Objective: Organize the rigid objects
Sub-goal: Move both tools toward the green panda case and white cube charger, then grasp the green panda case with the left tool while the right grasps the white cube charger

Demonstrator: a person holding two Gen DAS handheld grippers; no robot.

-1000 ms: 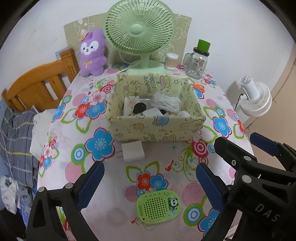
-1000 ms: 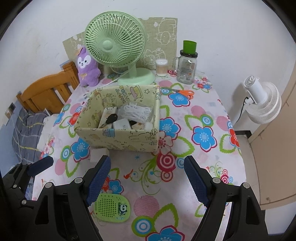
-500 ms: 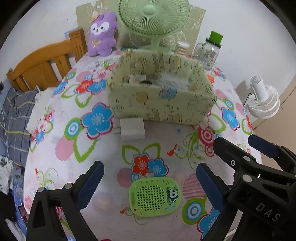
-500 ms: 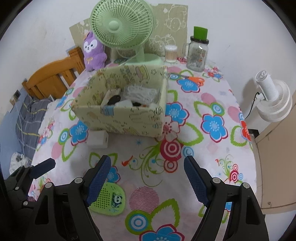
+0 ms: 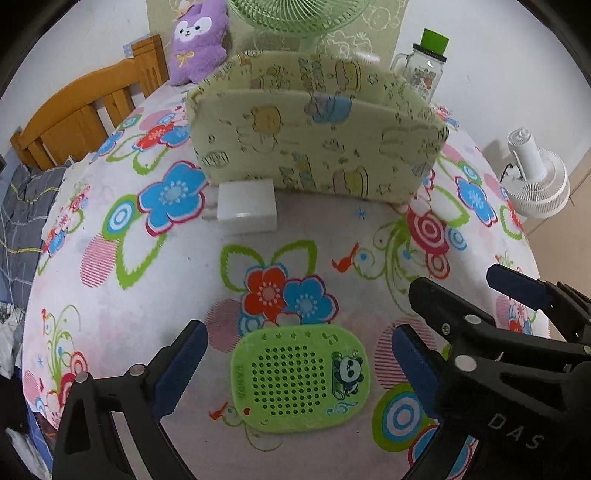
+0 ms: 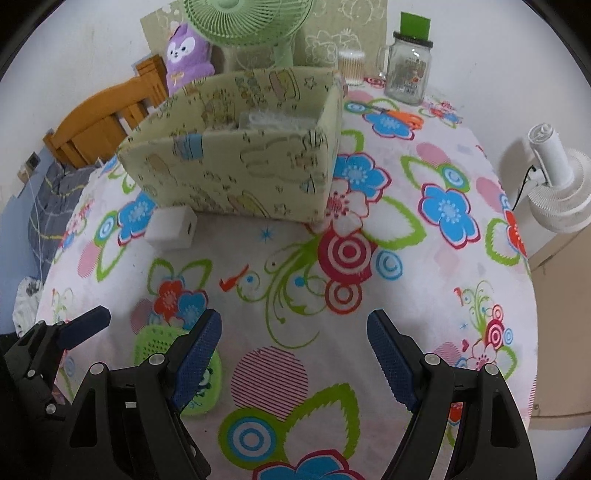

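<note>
A green perforated panda case (image 5: 300, 374) lies flat on the flowered tablecloth, between the open fingers of my left gripper (image 5: 299, 365), close above the cloth. It also shows in the right wrist view (image 6: 157, 341), partly behind my right gripper's left finger. A white charger block (image 5: 246, 209) (image 6: 170, 228) lies against the front wall of the pale green patterned box (image 5: 314, 147) (image 6: 236, 162), which holds white items. My right gripper (image 6: 293, 354) is open and empty over bare cloth, to the right of the left one.
A green desk fan (image 6: 255, 22), a purple plush (image 6: 186, 55), a cotton-swab jar (image 6: 350, 66) and a glass mug jar (image 6: 408, 70) stand behind the box. Orange scissors (image 6: 402, 115) lie near the jar. A wooden bed frame (image 5: 81, 110) is left, a white fan (image 6: 557, 188) right.
Both grippers have dropped lower and moved forward. The green case now sits between my left gripper's fingers. Both stay open.
</note>
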